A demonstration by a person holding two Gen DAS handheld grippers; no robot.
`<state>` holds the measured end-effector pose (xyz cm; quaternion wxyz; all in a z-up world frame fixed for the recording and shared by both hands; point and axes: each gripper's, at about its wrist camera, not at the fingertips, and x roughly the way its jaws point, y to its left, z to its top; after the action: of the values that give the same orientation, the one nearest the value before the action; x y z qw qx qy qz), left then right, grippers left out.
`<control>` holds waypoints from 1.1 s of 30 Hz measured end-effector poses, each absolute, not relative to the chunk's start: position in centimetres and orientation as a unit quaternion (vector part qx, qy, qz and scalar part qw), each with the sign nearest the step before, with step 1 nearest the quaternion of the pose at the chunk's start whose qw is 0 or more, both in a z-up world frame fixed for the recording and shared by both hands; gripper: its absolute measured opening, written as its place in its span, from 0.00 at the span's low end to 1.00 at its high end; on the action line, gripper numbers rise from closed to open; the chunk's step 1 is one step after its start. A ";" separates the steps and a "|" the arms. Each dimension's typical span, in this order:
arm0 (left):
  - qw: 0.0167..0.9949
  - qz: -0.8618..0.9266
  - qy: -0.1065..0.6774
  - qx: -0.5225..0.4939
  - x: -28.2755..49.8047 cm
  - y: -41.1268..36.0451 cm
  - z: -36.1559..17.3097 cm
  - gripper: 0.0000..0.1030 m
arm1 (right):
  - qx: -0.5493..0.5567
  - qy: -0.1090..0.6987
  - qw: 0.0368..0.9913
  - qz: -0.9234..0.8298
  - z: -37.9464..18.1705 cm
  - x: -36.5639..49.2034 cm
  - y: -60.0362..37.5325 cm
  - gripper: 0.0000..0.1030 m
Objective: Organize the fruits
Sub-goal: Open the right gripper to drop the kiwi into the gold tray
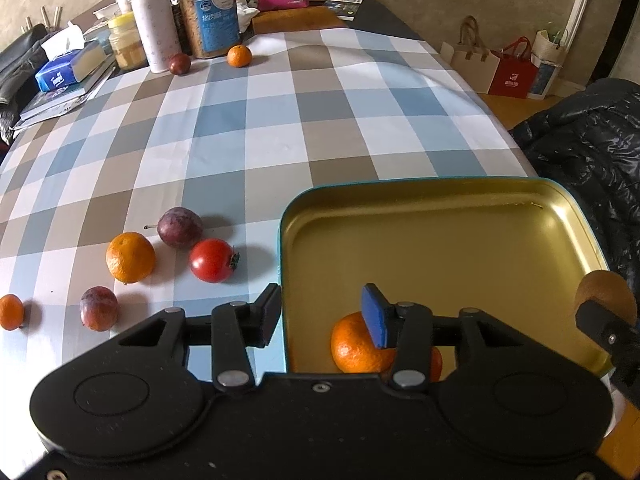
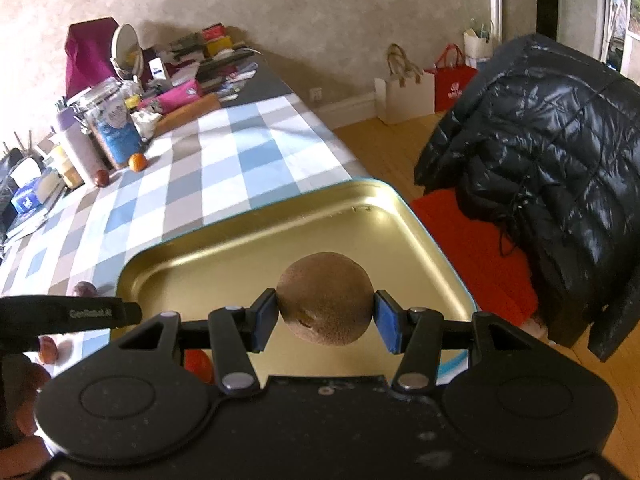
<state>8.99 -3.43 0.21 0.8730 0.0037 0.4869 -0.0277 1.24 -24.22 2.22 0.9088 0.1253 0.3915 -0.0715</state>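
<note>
- The gold tin tray sits at the desk edge, its long side running across my view.
- My right hand-held gripper pinches a kiwi above it, end-on.
- My left hand-held gripper, spread, straddles the tray's wall, mandarin beneath.

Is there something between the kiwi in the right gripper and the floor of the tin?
Nothing visible. The kiwi hangs over bare gold floor of the tin; the only fruit inside, an orange, lies at the near left corner.
</note>
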 end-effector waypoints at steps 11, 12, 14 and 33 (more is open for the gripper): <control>0.874 -0.032 0.485 0.002 8.7 -3.2 0.2 0.52 | 0.147 0.385 0.909 -0.061 2.3 1.3 -24.5 0.53; 0.874 -0.033 0.485 0.003 8.7 -3.2 0.2 0.52 | 0.146 0.386 0.909 -0.058 2.3 1.4 -24.4 0.53; 0.875 -0.035 0.483 0.005 8.6 -3.3 0.3 0.52 | 0.156 0.391 0.905 -0.055 2.3 1.5 -24.4 0.53; 0.874 -0.039 0.484 0.003 8.8 -3.3 0.1 0.52 | 0.126 0.410 0.903 -0.038 2.7 2.5 -24.3 0.53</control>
<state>8.75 -3.30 0.13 0.8740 0.0032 0.4844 -0.0392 2.46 -24.27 2.67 0.9026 0.1264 0.4097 -0.0377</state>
